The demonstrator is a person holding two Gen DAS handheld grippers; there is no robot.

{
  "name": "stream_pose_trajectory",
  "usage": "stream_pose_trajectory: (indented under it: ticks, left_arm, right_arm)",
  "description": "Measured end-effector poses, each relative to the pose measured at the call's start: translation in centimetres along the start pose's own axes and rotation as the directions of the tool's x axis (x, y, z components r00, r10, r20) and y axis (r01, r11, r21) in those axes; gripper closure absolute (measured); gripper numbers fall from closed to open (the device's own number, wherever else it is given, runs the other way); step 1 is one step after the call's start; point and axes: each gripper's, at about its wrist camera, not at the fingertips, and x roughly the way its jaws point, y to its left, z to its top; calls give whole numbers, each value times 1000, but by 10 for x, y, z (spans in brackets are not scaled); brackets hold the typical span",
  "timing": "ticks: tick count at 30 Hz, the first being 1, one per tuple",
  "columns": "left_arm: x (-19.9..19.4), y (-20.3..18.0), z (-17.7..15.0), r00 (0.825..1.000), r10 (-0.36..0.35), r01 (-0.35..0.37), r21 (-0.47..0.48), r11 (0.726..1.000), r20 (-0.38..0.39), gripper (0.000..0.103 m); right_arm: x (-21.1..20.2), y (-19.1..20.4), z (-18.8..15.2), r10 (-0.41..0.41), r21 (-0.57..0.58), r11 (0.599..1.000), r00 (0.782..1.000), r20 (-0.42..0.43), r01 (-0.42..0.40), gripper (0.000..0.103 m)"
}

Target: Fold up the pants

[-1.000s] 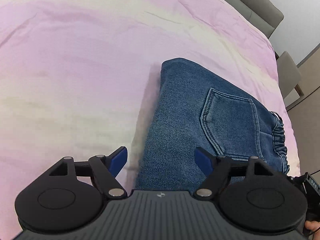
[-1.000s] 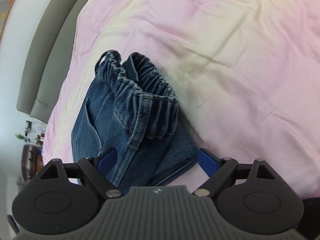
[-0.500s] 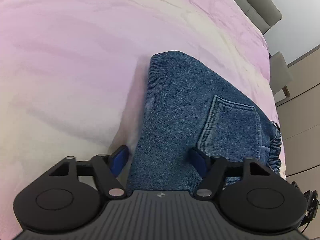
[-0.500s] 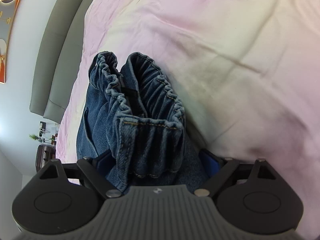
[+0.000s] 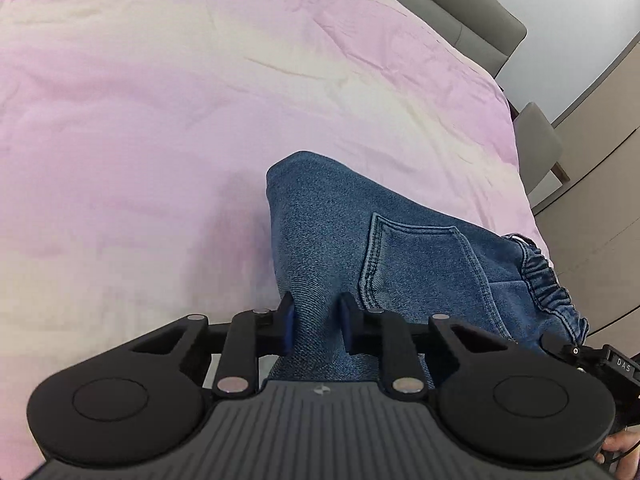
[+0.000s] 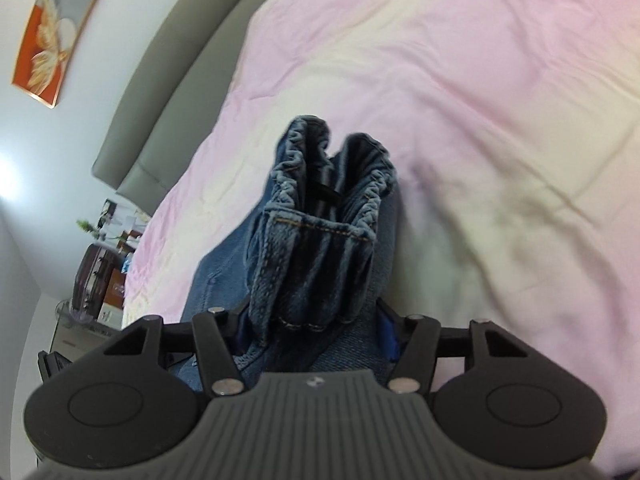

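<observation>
Item: denim pants [image 5: 400, 248], folded into a compact bundle, lying on a bed under a pink quilt [image 5: 160, 120]. In the left wrist view the bundle fills the lower centre and right of the frame, back pocket [image 5: 420, 268] uppermost, elastic waistband [image 5: 548, 280] at the right edge. In the right wrist view the gathered waistband [image 6: 332, 216] stands at frame centre, bunched and gaping open.

Left gripper [image 5: 316, 326]: jaws closing, blue pads on either side of the folded edge at lower centre, denim pinched between them.

Right gripper [image 6: 312, 332]: jaws closing around the waistband end at lower centre. The thick stack of layers fills the gap; whether both pads press firmly is hard to tell, as the left pad is largely hidden by cloth.

Surroundings: grey headboard [image 5: 460, 12] at upper right of the left view; a framed picture [image 6: 52, 28] at upper left of the right view.

Step in hand, by judgement: securing both ends of the bundle to lift or turn it for the last fold or placing.

Handling notes: take every layer at each end, not the top ply alone. The waistband is bulky and elastic, so it may spring out of a shallow bite; seat it deep. Raise both ends level and together, or the fold will slump open.
</observation>
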Motion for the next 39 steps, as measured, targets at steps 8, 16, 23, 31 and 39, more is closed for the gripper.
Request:
stream_pose_trajectory:
  ticks: [8,16,23,31,39]
  left_arm:
    - [-68,55,19,991,118,-119,14,993,66,80]
    - [-120,120,41,963,242,-244,5,970,120,80]
    - [-102,174,27,954,297,-297,-3,955,48,80]
    - [-79,183,8,937,348,-349,83,934,27,79]
    - [-84,165,5,901,432,-435,115,893,51,70]
  right_arm:
    - [59,75,-27,92,-57,994,992,-80,-97,50]
    - [132,150,-69,182,-81,977,970,-160,-197,51]
    - [178,175,-111,144,-151,972,966,-213,-178,50]
    - [206,144,-134,37,-121,990,961,-275,-72,50]
    - [220,162,-125,-61,-212,977,954,-292,-3,31]
